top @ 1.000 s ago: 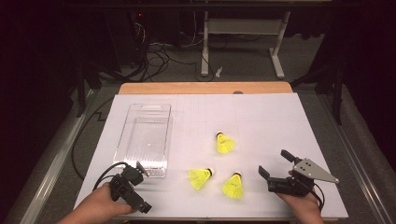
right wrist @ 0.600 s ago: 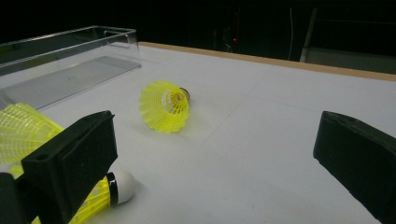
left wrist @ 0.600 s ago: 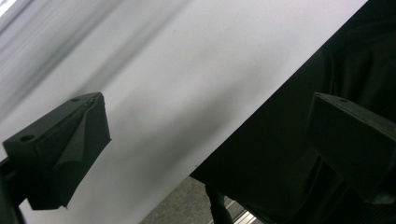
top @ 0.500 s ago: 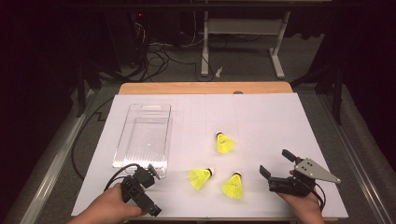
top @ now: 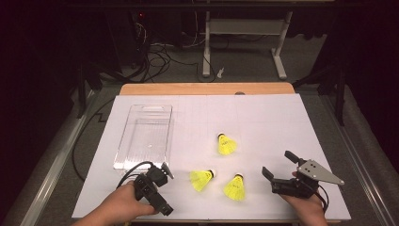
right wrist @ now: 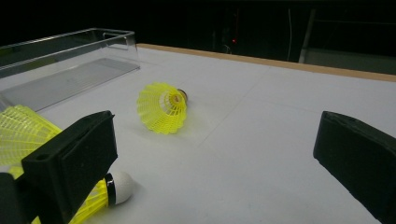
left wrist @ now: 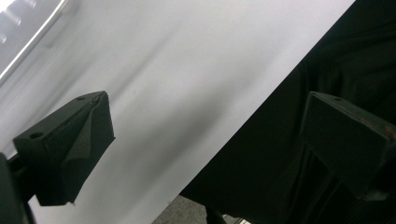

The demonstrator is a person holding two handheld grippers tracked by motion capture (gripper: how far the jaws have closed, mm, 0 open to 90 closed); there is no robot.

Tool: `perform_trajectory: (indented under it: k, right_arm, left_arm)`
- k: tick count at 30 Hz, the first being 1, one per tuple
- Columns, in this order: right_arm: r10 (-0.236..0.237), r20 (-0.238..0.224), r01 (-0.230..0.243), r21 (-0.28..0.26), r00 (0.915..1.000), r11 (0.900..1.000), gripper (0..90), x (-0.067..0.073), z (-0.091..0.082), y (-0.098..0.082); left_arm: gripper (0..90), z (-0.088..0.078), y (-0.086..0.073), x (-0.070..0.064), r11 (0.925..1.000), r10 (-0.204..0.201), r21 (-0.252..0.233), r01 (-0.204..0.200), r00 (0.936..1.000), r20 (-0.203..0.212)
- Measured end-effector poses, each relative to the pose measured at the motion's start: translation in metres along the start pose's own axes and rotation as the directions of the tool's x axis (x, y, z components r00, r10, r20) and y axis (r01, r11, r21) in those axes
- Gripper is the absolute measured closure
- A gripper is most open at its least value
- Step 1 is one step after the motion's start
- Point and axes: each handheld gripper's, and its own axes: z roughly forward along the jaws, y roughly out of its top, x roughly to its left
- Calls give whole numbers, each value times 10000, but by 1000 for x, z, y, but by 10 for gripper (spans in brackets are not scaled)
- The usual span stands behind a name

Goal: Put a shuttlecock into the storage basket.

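Three yellow shuttlecocks lie on the white table sheet, right of the clear tray, which serves as landmark. Right gripper stands beyond them, jaws spread, holding nothing. Left gripper, just below the tray, likewise spread. Judgement: shuttlecocks very light, skirts crushable; grip gently near the firm cork.

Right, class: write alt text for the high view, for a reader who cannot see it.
Three yellow shuttlecocks lie on a white table beside an empty clear plastic box. At the near edge a person holds the left tongs by the box and the right tongs, open, near the shuttlecocks.
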Motion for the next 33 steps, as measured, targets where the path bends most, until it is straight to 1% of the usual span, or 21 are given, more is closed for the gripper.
perform_trajectory:
  k: [2,3,6,7,8,9,12,13,16,19,23,24,25,27,32,33]
  right_arm:
    - [-6,-3,6,4,10000,10000,2,0,0,0]
    - [-12,-17,12,13,10000,10000,2,1,0,0]
    - [-11,-16,11,5,10000,10000,2,1,1,0]
    - [-11,-18,11,2,10000,10000,2,1,1,0]
    - [-11,-18,11,2,10000,10000,2,1,1,0]
    - [-21,-37,21,2,10000,10000,2,0,0,0]
    - [-11,-21,11,-2,10000,10000,2,0,0,0]
    - [-1,-18,1,0,10000,10000,2,0,0,0]
    - [-8,-24,8,-5,10000,10000,2,0,0,0]
    - [-16,-36,16,-5,10000,10000,2,0,0,0]
    - [-15,-30,15,-19,10000,10000,2,0,-1,1]
    - [-4,-27,3,-23,10000,10000,2,-1,-1,1]
    - [-3,-25,3,-28,10000,10000,2,-1,-1,1]
    - [15,-22,-15,-38,10000,10000,2,-1,-1,1]
    - [24,-38,-25,-54,10000,10000,2,-1,-1,1]
    - [23,-33,-24,-55,10000,10000,2,-1,-2,1]
  left_arm:
    - [52,0,2,-1,10000,48,2,-48,10000,3]
    - [63,-2,6,-5,9999,155,-36,-155,9999,26]
    - [80,-3,10,-7,9996,262,-81,-262,9996,84]
    - [112,-4,13,-8,9994,330,-94,-329,9994,119]
    - [112,-4,14,-9,9993,357,-98,-356,9993,141]
    - [146,-5,18,-11,9992,376,-169,-373,9992,150]
    - [178,-6,22,-12,9990,413,-175,-411,9991,103]
    - [198,-7,26,-15,9988,468,-160,-467,9989,66]
    - [244,-10,32,-17,9982,586,-134,-585,9983,67]
    - [315,-13,37,-20,9973,706,-221,-703,9975,104]
    - [351,-17,45,-24,9961,874,-95,-876,9960,-210]
    - [368,-17,45,-24,9961,874,-95,-876,9960,-210]
    - [383,-18,48,-25,9958,906,-86,-909,9954,-326]
    - [412,-20,53,-28,9945,1042,7,-1043,9933,-506]
    - [480,-24,62,-31,9923,1235,62,-1234,9898,-706]
    - [485,-26,67,-32,9918,1277,152,-1269,9884,-827]
